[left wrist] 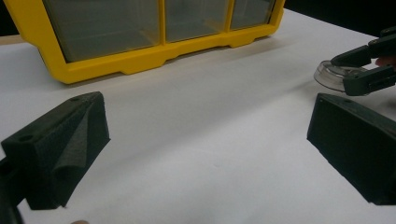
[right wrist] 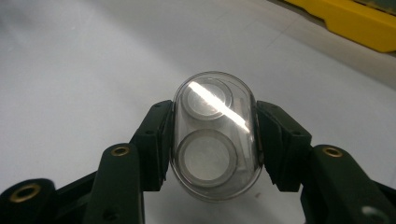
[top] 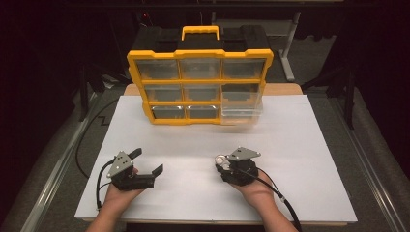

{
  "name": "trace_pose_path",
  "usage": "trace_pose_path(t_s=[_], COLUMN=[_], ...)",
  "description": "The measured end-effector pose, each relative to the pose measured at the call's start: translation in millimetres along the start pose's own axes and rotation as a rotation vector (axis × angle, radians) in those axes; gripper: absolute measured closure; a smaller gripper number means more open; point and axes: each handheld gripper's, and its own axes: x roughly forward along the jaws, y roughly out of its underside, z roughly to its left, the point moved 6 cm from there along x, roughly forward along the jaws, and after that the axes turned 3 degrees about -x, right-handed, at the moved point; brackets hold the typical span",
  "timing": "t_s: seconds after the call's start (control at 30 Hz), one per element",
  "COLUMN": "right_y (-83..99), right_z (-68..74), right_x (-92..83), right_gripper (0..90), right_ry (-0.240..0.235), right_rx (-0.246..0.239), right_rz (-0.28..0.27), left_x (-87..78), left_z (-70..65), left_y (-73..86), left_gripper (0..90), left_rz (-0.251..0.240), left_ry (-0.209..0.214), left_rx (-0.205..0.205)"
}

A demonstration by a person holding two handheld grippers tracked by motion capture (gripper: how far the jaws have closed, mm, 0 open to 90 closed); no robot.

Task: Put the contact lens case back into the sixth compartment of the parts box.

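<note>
The right gripper [right wrist: 214, 140] clamps a clear oval container [right wrist: 214, 136] by its long sides, its long axis pointing straight ahead between the jaws; the left gripper [left wrist: 205, 140] gapes empty.

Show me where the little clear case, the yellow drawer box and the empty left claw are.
clear case [right wrist: 215, 140], right gripper view, its transparent top.
yellow organizer [top: 199, 81], high view, front frame bar.
left gripper [top: 147, 162], high view, gap between its open jaws.

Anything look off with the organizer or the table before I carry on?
Yes: the bottom-right drawer of the yellow organizer sticks out past the frame while the others sit flush. Otherwise nothing is spilled. The right hand-held gripper is closed on a clear oval case; the left hand-held gripper is open.
</note>
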Motion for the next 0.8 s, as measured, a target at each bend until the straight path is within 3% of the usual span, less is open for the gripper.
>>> trace_pose_path(t_s=[0.37, 0.8], right_y=[8.5, 34.5], right_z=[-15.4, -45.5], right_x=[-23.0, -47.3], right_gripper=[50.1, 50.1], right_ry=[0.017, 0.068], right_rx=[0.026, 0.067], right_rz=[-0.013, -0.008], left_x=[0.1, 0.4], left_z=[0.8, 0.4], left_y=[0.2, -0.3], left_gripper=[0.2, 0.2], left_rz=[0.001, -0.004], left_ry=[-0.001, 0.001], left_rx=[-0.003, -0.007])
